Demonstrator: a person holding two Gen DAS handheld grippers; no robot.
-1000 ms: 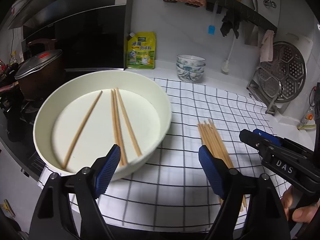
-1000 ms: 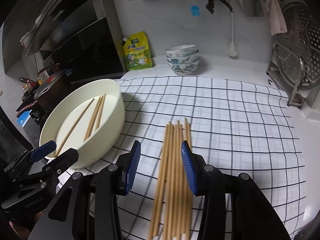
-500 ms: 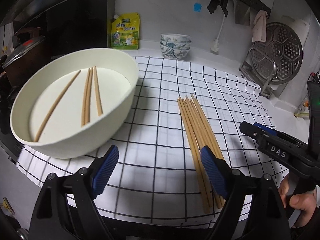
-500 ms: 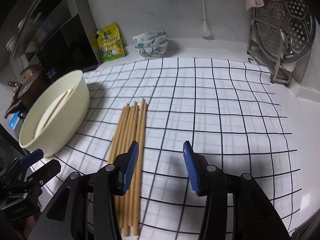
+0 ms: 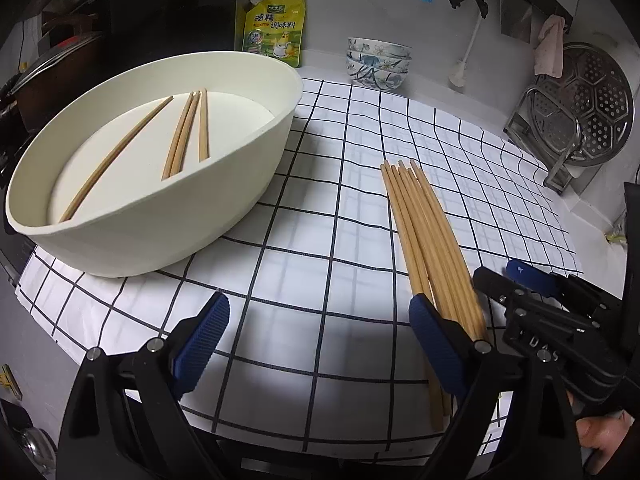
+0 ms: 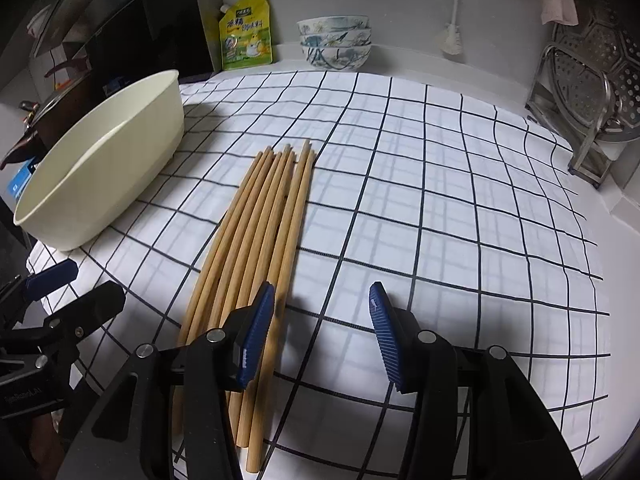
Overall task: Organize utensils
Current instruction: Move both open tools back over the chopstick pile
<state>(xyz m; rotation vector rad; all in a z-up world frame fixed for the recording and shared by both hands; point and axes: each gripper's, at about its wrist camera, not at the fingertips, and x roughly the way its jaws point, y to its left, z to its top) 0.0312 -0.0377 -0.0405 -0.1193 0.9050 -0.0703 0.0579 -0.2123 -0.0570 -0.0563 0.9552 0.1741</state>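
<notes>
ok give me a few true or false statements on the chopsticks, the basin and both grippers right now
1. Four chopsticks lie inside the cream basin. True.
2. The right gripper is shut on a chopstick. False: its jaws are open and hold nothing.
3. The bundle of chopsticks lies on the checked cloth, outside the basin. True.
4. The left gripper is reaching into the basin. False: it is open above the cloth.
5. The patterned bowls are stacked. True.

a white tiled wall (image 5: pixel 360 4) rises behind a pale counter (image 6: pixel 624 264) spread with a black-gridded white cloth (image 6: pixel 460 208).
</notes>
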